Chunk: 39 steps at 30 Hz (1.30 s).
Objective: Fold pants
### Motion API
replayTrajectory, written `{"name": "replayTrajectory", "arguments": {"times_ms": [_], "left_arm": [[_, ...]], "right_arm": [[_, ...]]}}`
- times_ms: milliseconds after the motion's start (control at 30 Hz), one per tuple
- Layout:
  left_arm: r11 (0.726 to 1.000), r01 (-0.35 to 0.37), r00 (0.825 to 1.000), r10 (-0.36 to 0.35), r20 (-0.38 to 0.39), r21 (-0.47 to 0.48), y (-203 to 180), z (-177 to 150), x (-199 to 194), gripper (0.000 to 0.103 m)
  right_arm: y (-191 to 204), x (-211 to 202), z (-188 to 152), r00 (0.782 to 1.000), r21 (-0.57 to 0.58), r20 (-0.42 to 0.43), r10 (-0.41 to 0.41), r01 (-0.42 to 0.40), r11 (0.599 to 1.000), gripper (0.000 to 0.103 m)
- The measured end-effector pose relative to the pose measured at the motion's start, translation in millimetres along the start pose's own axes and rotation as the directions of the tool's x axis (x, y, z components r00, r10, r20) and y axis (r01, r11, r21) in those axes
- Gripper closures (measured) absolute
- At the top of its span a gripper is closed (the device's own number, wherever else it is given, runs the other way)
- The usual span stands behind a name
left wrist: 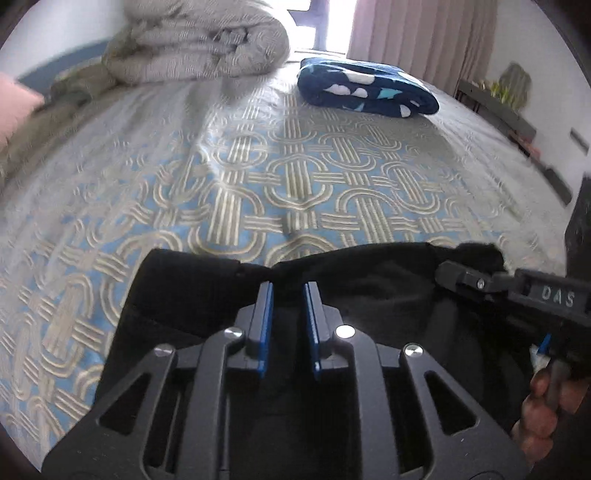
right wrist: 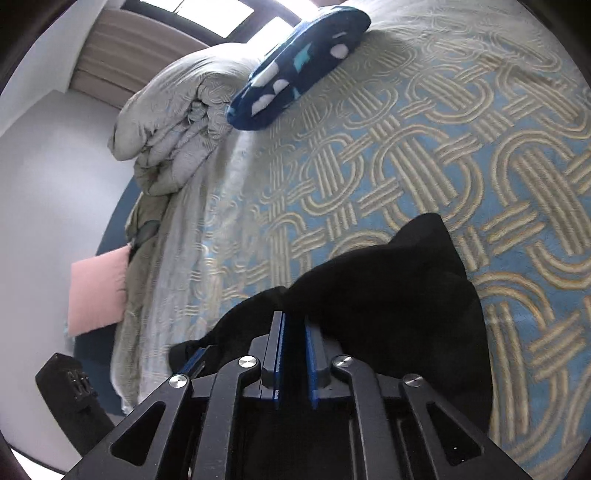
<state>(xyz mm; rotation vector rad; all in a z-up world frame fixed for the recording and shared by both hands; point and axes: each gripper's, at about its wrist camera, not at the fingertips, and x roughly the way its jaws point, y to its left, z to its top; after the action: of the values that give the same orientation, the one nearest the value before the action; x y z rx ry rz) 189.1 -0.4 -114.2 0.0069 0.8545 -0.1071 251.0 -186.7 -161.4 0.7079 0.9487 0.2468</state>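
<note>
pants: soft, limp, light fabric on bed. left tongs pinch the 12 o'clock edge; right tongs clamp its bunched edge. grip hems.

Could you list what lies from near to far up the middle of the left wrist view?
left gripper → black pants → patterned bedspread → navy blanket → curtain.

Both wrist cameras looked down along claws, close over bed; both views shared black pants, navy blanket.
</note>
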Motion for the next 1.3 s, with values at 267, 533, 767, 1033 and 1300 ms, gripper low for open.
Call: {"name": "replayTrajectory", "arguments": {"times_ms": [267,533,767,1033,1300], "left_arm": [[0.996,0.013,1.0,-0.011,0.019,-0.09,22.9,2.1,-4.4,0.097],[0.999,0.023,0.996,-0.02,0.091,-0.036,21.6,-5.9,-56.3,0.052],[0.987,0.138,0.983,-0.125,0.136,-0.086,47.1,-20.7,-111.6,0.052],[0.996,0.078,0.996,-0.076,0.051,-0.052,35.3,-67.7,-98.6,0.099],[0.995,0.046,0.998,-0.041,0.054,-0.085,57.0,-84.7,-91.0,0.1]], "right_arm": [[-12.2,-13.2,14.9,0.998,-0.041,0.055,-0.042,0.044,0.998,0.103],[-19.5,-52.1,11.6,0.993,0.005,0.1,-0.057,0.057,0.998,0.097],[-0.7,-108.9,-26.6,0.993,-0.03,0.096,0.074,-0.072,0.997,0.089],[25.7,-130.0,-110.2,0.996,-0.226,0.085,-0.014,0.033,0.973,0.096],[-8.0,-120.6,-138.7,0.985,-0.204,0.048,-0.164,0.17,0.964,0.103]]}}
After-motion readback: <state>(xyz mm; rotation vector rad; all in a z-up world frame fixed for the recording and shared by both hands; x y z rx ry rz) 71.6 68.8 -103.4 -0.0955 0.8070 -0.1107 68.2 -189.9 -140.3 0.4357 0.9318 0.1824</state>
